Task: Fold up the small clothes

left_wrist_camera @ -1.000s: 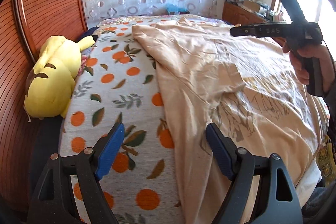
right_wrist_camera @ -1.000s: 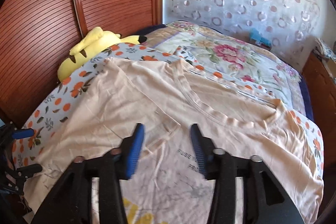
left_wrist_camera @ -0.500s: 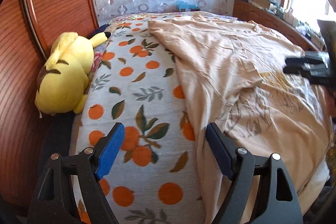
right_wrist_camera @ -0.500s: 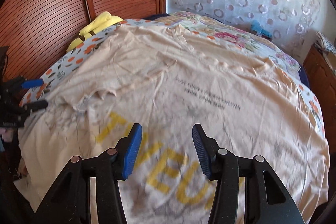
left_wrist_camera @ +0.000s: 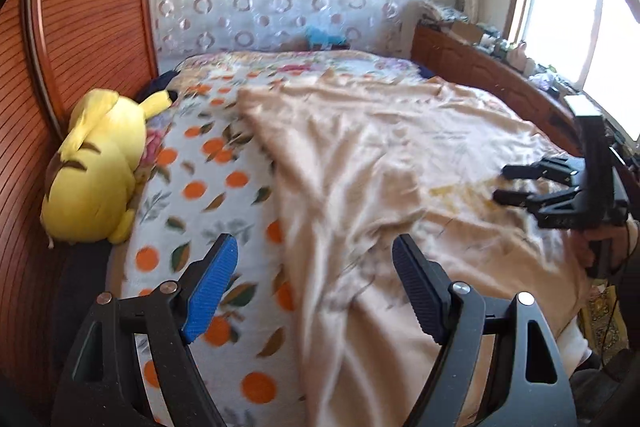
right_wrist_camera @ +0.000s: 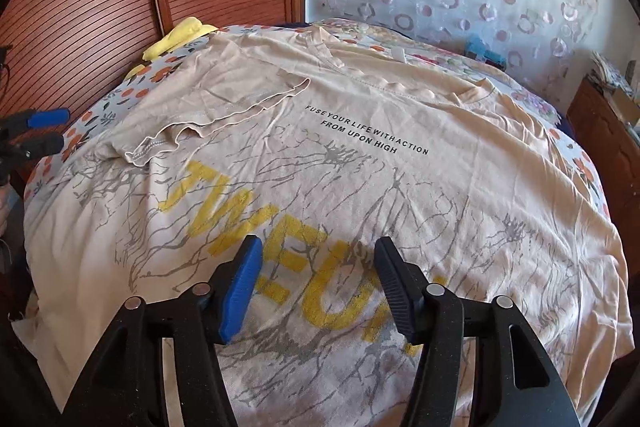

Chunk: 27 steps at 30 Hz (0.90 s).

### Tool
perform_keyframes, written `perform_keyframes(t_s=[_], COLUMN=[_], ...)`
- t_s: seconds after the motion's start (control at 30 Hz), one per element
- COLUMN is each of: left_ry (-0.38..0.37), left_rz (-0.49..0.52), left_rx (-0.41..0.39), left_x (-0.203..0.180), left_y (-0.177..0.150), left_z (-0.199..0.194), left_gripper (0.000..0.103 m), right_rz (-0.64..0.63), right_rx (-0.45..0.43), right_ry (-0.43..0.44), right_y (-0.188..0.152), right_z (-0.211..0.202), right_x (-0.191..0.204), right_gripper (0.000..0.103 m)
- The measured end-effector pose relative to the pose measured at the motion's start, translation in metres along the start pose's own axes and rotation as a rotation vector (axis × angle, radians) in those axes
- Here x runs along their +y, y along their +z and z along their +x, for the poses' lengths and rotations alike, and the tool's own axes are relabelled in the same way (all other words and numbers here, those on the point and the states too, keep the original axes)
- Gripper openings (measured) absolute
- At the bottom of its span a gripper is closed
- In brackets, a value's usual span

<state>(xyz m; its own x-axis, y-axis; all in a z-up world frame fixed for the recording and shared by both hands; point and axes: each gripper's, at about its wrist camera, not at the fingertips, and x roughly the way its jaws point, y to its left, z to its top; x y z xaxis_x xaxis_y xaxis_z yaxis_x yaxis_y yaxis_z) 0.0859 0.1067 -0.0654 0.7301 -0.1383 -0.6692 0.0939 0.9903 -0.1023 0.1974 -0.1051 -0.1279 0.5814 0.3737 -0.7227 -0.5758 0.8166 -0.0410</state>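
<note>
We are looking across the bed [left_wrist_camera: 208, 187] under its orange-print cover, and the big beige T-shirt [right_wrist_camera: 360, 131] is lying spread over most of it, print side up, neck toward the headboard. One sleeve [right_wrist_camera: 224, 107] is already lying folded in over the chest, near the small black lettering. A yellow plush toy [left_wrist_camera: 96, 171] is sitting against the wooden headboard, well clear of the shirt.

We are judging the shirt as light, soft cotton: it is going to drape and wrinkle, not slide, so a pinch on a hem or a side seam looks like the surest hold, with both layers caught together.

Our left gripper [left_wrist_camera: 314, 291] is hovering wide apart over the shirt's side edge, where cloth meets cover, holding nothing. Our right gripper [right_wrist_camera: 318, 287] is hanging above the yellow letters on the lower front; its jaws are opening, and nothing is between them, the pads staying clear of the cloth.
</note>
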Motion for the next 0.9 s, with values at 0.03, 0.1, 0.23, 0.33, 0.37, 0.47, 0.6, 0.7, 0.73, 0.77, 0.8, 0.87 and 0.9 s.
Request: perform_keyframes(t_s=[0.03,0.1,0.23,0.33,0.37,0.47,0.6,0.7,0.73,0.77,0.8,0.87,0.9], left_ry=[-0.013,-0.031,-0.059,-0.09,-0.103,-0.138,-0.155,-0.157,-0.155,-0.144,-0.134,-0.123,-0.122], left_rz=[0.004,0.016,0.068,0.107,0.117,0.139,0.183,0.205,0.211,0.219,0.227,0.239,0.244], left_rx=[-0.005,-0.005,0.007,0.023,0.031,0.067,0.134,0.164,0.174,0.173,0.171,0.173,0.175], left_x=[-0.005,-0.018,-0.047,-0.071,-0.079,-0.1,-0.122,-0.131,-0.133,-0.134,-0.135,-0.137,-0.138], left_y=[0.004,0.014,0.026,0.033,0.034,0.035,0.03,0.027,0.027,0.026,0.026,0.026,0.025], left_z=[0.001,0.008,0.025,0.039,0.044,0.061,0.083,0.093,0.096,0.098,0.098,0.097,0.097], left_gripper=[0.081,0.081,0.081,0.081,0.081,0.081,0.081,0.081,0.081,0.081,0.081,0.082,0.084], right_rz=[0.006,0.015,0.084,0.167,0.194,0.264,0.352,0.403,0.422,0.444,0.468,0.508,0.525], right_rx=[0.001,0.004,-0.018,-0.067,-0.08,-0.097,-0.105,-0.109,-0.105,-0.1,-0.095,-0.087,-0.084], right_ry=[0.012,0.011,0.012,-0.022,-0.038,-0.101,-0.165,-0.225,-0.242,-0.253,-0.262,-0.261,-0.258], right_y=[0.001,0.0,-0.01,-0.027,-0.035,-0.059,-0.09,-0.107,-0.113,-0.116,-0.12,-0.126,-0.128], right_z=[0.001,-0.001,-0.022,-0.051,-0.062,-0.087,-0.112,-0.125,-0.126,-0.126,-0.125,-0.122,-0.121], right_x=[-0.001,-0.004,-0.022,-0.05,-0.061,-0.093,-0.134,-0.159,-0.168,-0.175,-0.183,-0.195,-0.201], right_gripper=[0.062,0.062,0.062,0.062,0.062,0.062,0.062,0.062,0.062,0.062,0.062,0.062,0.062])
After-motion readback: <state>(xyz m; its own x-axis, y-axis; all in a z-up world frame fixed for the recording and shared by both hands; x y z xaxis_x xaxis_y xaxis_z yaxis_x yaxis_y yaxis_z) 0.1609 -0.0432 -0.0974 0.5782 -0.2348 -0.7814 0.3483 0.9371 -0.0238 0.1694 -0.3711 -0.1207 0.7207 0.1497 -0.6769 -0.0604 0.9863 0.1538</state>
